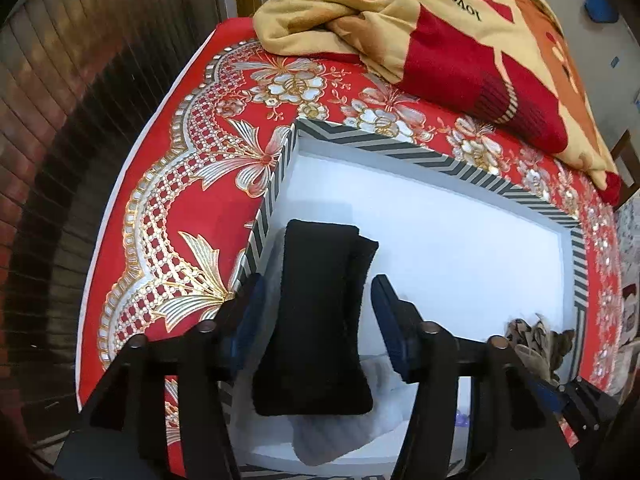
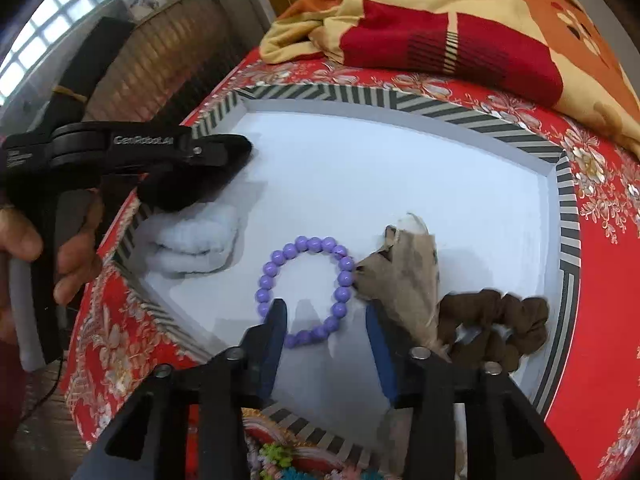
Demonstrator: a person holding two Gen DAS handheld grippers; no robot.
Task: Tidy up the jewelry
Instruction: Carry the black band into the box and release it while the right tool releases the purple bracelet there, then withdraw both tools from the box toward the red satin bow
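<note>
A white tray with a striped rim lies on the red patterned bed cover. My left gripper is open, its jaws either side of a black fuzzy band that lies over a white fuzzy band at the tray's left end; both show in the right wrist view, black over white. My right gripper is open above a purple bead bracelet lying on the tray floor. A beige patterned cloth piece and a brown scrunchie lie right of the bracelet.
A folded red, orange and cream blanket lies behind the tray. The bed edge drops to a brick floor on the left. A colourful item sits at the tray's near edge.
</note>
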